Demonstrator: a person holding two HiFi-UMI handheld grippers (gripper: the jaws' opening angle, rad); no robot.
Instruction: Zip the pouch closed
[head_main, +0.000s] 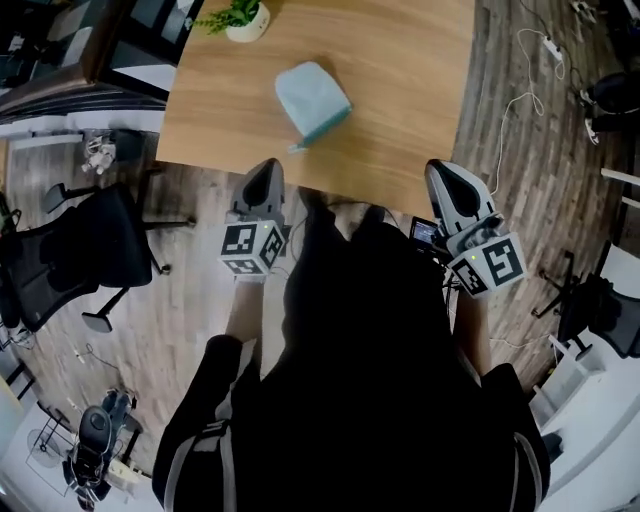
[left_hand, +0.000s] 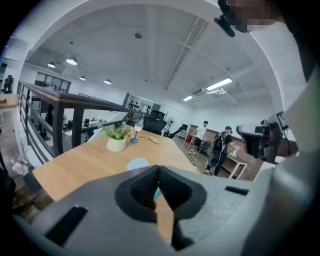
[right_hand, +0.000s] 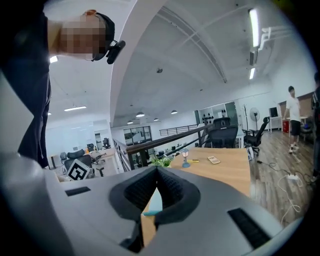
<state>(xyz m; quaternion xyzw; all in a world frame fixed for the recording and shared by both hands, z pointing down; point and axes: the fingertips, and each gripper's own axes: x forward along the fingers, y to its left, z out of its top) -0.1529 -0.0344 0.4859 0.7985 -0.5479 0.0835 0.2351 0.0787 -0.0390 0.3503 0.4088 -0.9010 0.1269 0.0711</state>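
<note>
Dressed in a black top (head_main: 370, 350), loose, with sleeves (head_main: 205, 372) ending above the forearm. Pale grey straps (head_main: 222, 455) over both shoulders. Small black head camera (right_hand: 115, 49) on a dark band at the temple. Left gripper (head_main: 267, 168) and right gripper (head_main: 441, 170) alike: smooth grey moulded shells, rounded and tapering to the tip. Each backed by a white marker cube (head_main: 252, 248) printed with black square patterns. Inner pads (left_hand: 142, 189) black and finely ribbed, set in a dark recess. Narrow rectangular slots (right_hand: 247, 226) cut into the shell faces.
</note>
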